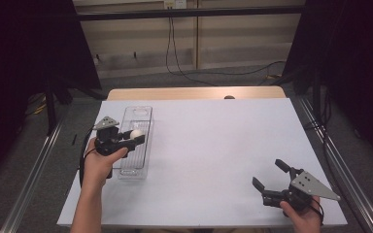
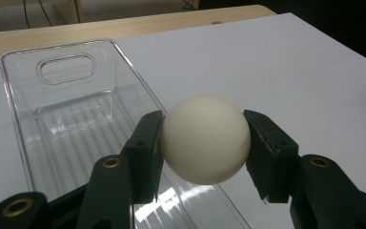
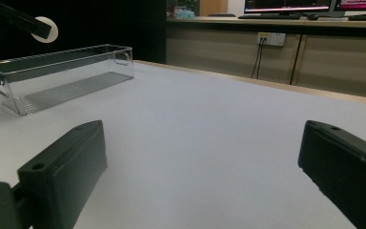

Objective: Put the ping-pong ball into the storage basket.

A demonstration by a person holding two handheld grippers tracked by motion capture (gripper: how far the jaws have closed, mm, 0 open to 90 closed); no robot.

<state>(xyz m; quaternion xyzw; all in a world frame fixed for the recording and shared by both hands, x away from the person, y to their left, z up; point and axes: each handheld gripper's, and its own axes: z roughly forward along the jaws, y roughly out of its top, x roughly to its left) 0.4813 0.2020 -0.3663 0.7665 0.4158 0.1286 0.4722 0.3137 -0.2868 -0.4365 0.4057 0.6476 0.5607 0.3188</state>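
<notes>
A white ball (image 2: 205, 138) sits clamped between the two black jaws of my left gripper (image 1: 132, 137), held above a long clear plastic bin (image 1: 137, 141) at the table's left side. In the left gripper view the bin (image 2: 71, 119) lies below and behind the ball, with nothing inside it. From the right gripper view the ball (image 3: 46, 28) hangs above the bin (image 3: 62, 76) at far left. My right gripper (image 1: 269, 175) rests near the table's front right corner, jaws wide apart with nothing between them.
A white sheet (image 1: 209, 145) covers the table, with a wooden strip (image 1: 194, 93) showing along the far edge. Black curtains stand at both sides. Cables hang down the back wall (image 1: 175, 43) and trail on the floor.
</notes>
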